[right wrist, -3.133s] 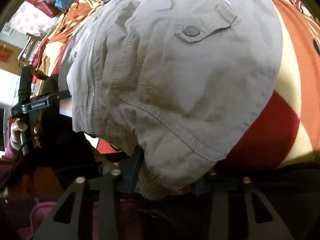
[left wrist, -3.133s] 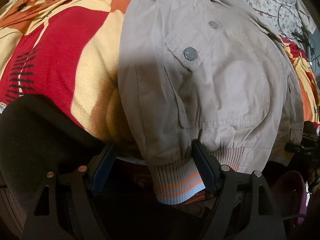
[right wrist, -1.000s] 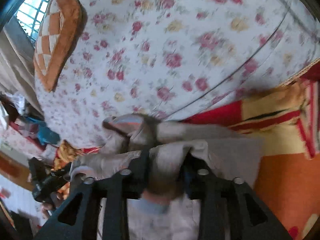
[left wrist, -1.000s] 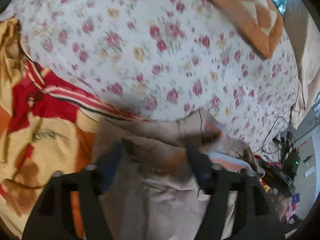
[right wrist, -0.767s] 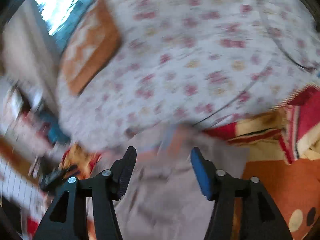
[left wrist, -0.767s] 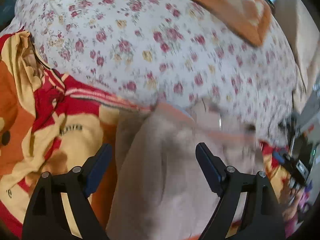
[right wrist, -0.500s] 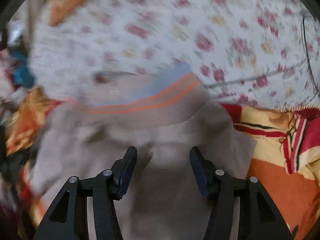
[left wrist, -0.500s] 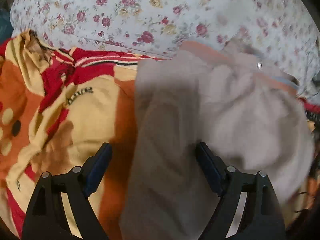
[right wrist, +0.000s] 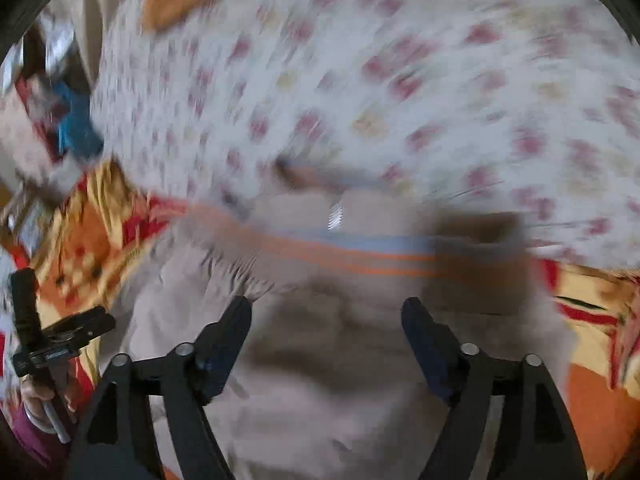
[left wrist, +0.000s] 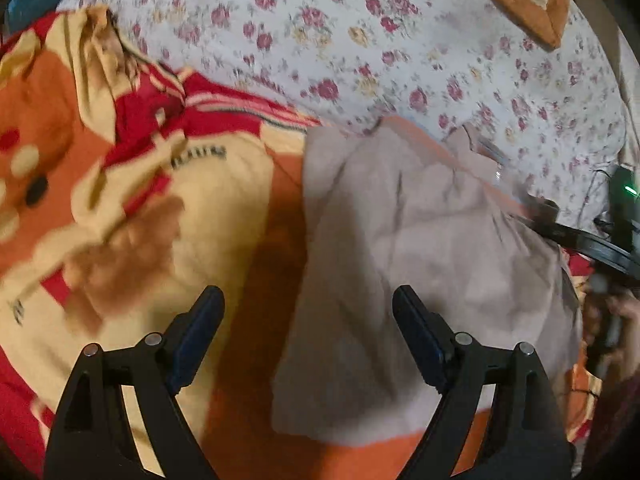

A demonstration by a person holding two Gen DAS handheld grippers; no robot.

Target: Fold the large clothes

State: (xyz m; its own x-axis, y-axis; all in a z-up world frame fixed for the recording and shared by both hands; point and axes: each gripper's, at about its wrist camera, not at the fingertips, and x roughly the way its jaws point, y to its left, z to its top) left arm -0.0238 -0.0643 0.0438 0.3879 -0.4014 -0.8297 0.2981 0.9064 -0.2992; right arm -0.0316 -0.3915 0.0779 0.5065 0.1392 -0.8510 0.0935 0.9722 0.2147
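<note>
On the bed, the beige jacket [left wrist: 420, 248] now lies doubled over itself, its striped ribbed hem [right wrist: 352, 252] thrown up to the far edge, right where the orange-and-red blanket [left wrist: 160, 208] meets the flowered sheet [left wrist: 400, 40]. Three seconds back both claws were clamped on that hem at the near edge; a second ago they were carrying it forward; now they've let go! The left claw [left wrist: 308, 332] hangs with its fingers wide apart over the jacket's left edge and the blanket beside it, nothing between them. The right claw [right wrist: 326, 332] is just as wide apart, above the middle of the folded cloth, gripping nothing. The right view is smeared with motion, so the hem's exact lie is hard to read. From the left view, the other gripper's black frame [left wrist: 580, 240] shows at the jacket's right side. By my reading, the bottom-to-top fold is down, leaving a shorter bundle that likely wants smoothing or one more fold across.
</note>
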